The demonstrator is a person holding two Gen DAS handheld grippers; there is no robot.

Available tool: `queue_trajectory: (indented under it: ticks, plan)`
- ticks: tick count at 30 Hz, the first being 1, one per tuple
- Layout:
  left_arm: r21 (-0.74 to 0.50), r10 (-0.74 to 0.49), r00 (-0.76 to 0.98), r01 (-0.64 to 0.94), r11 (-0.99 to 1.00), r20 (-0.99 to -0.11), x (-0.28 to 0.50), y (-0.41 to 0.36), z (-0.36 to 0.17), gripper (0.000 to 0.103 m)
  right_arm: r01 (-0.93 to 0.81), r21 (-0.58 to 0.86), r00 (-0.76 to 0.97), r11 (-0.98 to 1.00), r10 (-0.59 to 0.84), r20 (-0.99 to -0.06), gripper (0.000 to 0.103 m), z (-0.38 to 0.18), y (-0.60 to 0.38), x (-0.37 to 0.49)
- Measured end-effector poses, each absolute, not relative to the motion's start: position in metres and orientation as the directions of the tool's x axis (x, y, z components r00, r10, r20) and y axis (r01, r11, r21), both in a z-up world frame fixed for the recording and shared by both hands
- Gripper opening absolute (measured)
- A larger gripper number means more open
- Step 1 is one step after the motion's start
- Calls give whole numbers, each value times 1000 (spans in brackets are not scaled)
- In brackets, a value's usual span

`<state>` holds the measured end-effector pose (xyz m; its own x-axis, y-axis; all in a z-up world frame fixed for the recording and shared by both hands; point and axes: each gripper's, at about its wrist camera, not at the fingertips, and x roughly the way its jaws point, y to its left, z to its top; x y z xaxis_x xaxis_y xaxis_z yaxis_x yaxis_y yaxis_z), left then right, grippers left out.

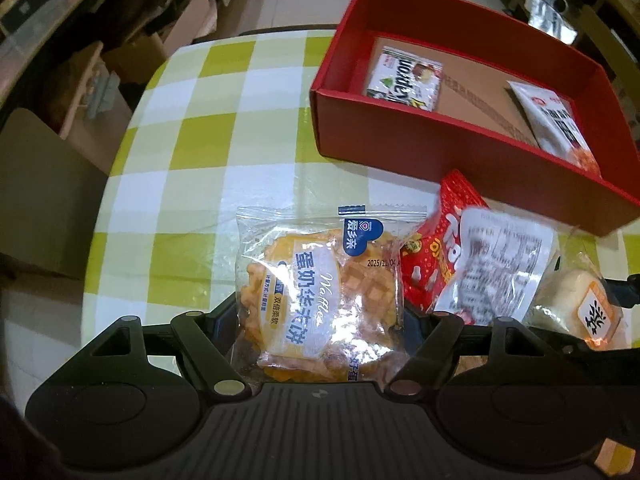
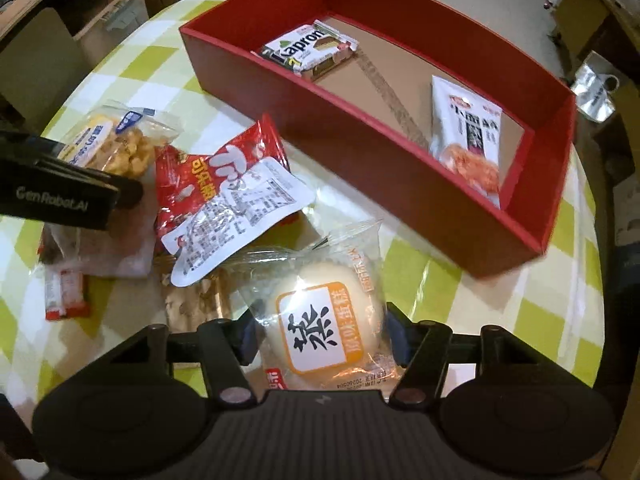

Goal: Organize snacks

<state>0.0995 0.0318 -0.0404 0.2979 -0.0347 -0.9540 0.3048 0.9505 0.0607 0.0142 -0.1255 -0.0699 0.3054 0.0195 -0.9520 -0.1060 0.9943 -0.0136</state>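
Observation:
A clear waffle packet (image 1: 320, 280) lies on the green-checked tablecloth (image 1: 192, 128), and my left gripper (image 1: 320, 320) is shut on its two sides. In the right wrist view, a round steamed cake packet (image 2: 320, 320) with an orange label sits between the fingers of my right gripper (image 2: 322, 340), whose pads press its wrapper. A red snack bag (image 2: 224, 184) with a white printed back lies between the two packets. Behind them stands the red box (image 2: 360, 152), holding a Kapron wafer (image 2: 308, 50) and a white packet (image 2: 468, 140).
A small red-and-white sachet (image 2: 66, 294) and a gold wrapper (image 2: 196, 300) lie on the table's near left. The round table's edge (image 1: 120, 152) curves close on the left. Cardboard boxes and shelves (image 1: 100, 72) crowd the floor beyond.

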Motion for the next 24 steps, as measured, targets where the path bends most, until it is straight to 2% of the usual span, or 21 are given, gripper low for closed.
queue_trajectory:
  ticks: [5, 8, 10, 13, 14, 17, 20, 22, 23, 24]
  plan:
    - [52, -46, 281, 332, 942, -959, 85, 33, -42, 81, -90, -54, 270, 994, -28, -962, 67, -86, -126, -3]
    - [64, -35, 277, 340, 938, -960, 81, 28, -47, 81, -58, -29, 281, 998, -11, -960, 68, -85, -130, -1]
    - [65, -30, 270, 334, 940, -962, 82, 27, -52, 81, -50, -19, 273, 999, -4, -962, 76, -87, -133, 1]
    - [83, -15, 281, 335, 939, -960, 82, 24, -54, 82, -38, -27, 273, 999, -16, -962, 100, -91, -140, 3]
    - [88, -12, 283, 336, 938, -959, 82, 23, -54, 82, 5, -22, 248, 1000, -23, -968, 103, -96, -148, 6]
    - [95, -4, 284, 336, 937, -959, 82, 23, -56, 84, 58, 40, 242, 998, 25, -970, 103, -97, -164, 7]
    - [98, -2, 285, 336, 937, -958, 81, 23, -56, 84, 5, 0, 255, 1000, -1, -967, 102, -95, -159, 0]
    - [97, -2, 284, 333, 938, -959, 79, 24, -55, 83, -14, -8, 270, 1000, -4, -963, 88, -90, -156, -3]
    - [99, -1, 285, 335, 937, -958, 78, 24, -55, 82, -18, 0, 272, 1000, 5, -962, 73, -86, -154, -4]
    - [103, 1, 288, 338, 936, -958, 76, 23, -54, 82, -17, -1, 276, 1000, 4, -961, 67, -82, -153, -6]
